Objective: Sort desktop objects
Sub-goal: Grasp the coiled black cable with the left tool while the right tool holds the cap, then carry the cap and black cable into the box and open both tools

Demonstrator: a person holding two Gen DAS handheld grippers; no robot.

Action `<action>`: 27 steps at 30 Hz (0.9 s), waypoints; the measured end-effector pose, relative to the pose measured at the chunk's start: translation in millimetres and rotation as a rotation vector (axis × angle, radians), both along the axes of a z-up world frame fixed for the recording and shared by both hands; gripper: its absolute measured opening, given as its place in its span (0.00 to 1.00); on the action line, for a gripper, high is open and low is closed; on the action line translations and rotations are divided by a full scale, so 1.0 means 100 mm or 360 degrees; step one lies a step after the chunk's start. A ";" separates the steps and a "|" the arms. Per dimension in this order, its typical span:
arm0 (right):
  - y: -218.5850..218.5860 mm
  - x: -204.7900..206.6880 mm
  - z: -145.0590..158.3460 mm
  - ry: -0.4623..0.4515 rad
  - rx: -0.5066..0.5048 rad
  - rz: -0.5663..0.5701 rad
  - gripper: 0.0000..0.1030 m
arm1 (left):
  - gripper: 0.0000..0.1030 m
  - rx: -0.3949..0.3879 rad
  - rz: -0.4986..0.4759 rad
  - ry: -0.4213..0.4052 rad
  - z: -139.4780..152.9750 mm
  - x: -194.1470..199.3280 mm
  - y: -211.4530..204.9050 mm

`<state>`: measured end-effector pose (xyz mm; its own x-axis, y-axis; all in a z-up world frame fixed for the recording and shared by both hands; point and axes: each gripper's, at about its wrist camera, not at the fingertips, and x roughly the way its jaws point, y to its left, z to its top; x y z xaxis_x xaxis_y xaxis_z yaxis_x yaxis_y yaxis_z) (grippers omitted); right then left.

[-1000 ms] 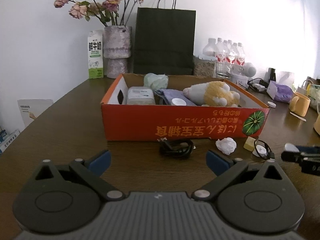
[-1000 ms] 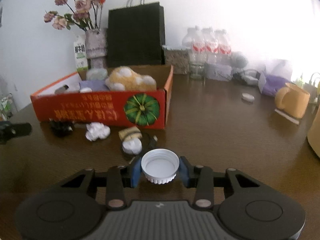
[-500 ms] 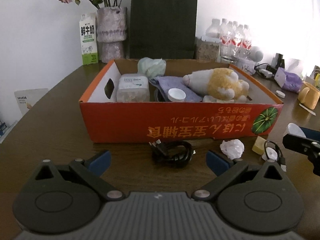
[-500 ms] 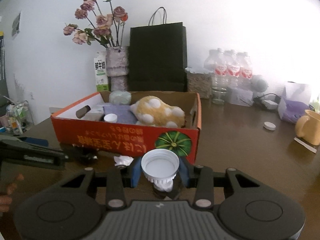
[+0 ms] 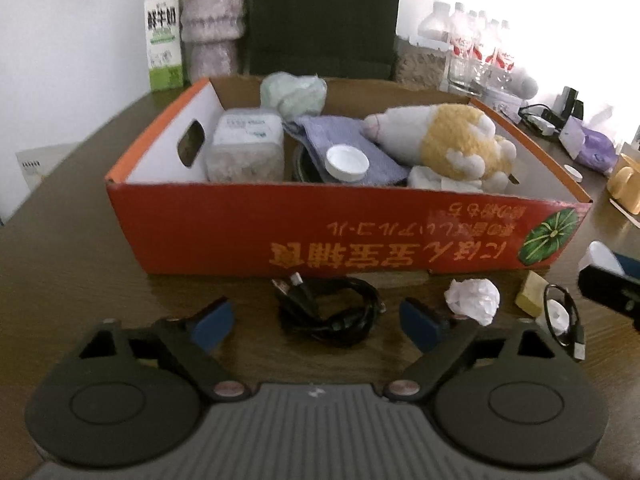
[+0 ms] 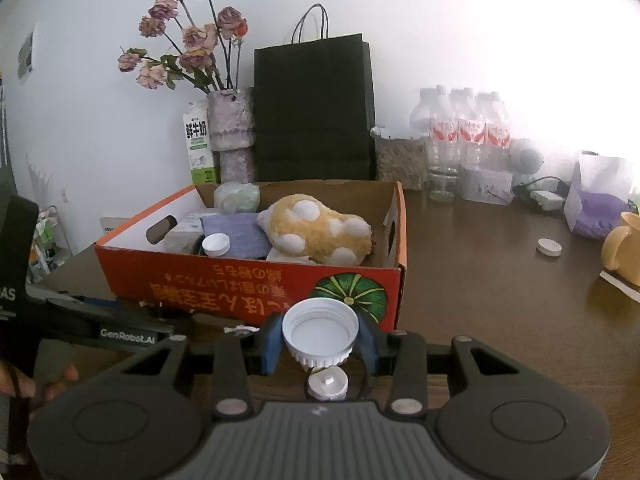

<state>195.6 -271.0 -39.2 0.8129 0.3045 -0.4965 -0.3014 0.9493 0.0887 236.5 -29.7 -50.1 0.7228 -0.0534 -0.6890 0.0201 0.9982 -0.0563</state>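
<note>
An orange cardboard box (image 5: 248, 236) (image 6: 256, 280) holds a plush toy (image 5: 452, 142) (image 6: 320, 228), a purple cloth (image 5: 340, 140), a clear tub (image 5: 244, 148) and a white cap (image 5: 347, 162). A coiled black cable (image 5: 332, 308) lies on the table in front of the box, between the fingers of my left gripper (image 5: 318, 320), whose jaws are closing and not touching it. My right gripper (image 6: 320, 340) is shut on a white bottle cap (image 6: 320, 334), held above the table near the box's front right corner.
Crumpled white paper (image 5: 474, 300), a yellow block (image 5: 530, 299) and a small white charger with cable (image 5: 558, 318) (image 6: 328, 386) lie right of the black cable. A black paper bag (image 6: 314, 112), vase, milk carton, water bottles (image 6: 464, 128), yellow mug (image 6: 624, 248) and loose white lid (image 6: 549, 247) stand behind.
My left gripper moved toward the box and tipped down, so the black cable now sits between its fingers, which have narrowed a little. The right gripper rose slightly with the cap.
</note>
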 end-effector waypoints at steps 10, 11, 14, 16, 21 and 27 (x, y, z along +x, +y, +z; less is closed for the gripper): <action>0.10 0.00 -0.09 0.0076 -0.0024 0.0058 0.38 | 0.65 0.0066 -0.0040 -0.0017 0.02 -0.01 -0.06; 0.10 -0.01 -0.09 0.0080 -0.0027 0.0061 0.38 | 0.60 0.0080 -0.0046 -0.0018 0.02 -0.01 -0.08; 0.14 -0.04 -0.10 0.0091 -0.0038 0.0078 0.38 | 0.59 0.0102 -0.0060 -0.0024 0.01 -0.02 -0.10; 0.15 -0.05 -0.10 0.0095 -0.0042 0.0087 0.38 | 0.57 0.0108 -0.0069 -0.0031 0.02 -0.03 -0.10; 0.18 -0.09 -0.10 0.0097 -0.0046 0.0086 0.38 | 0.55 0.0124 -0.0090 -0.0054 0.01 -0.09 -0.11; 0.21 -0.12 -0.06 0.0082 -0.0055 0.0082 0.38 | 0.54 0.0092 -0.0108 -0.0073 0.02 -0.18 -0.04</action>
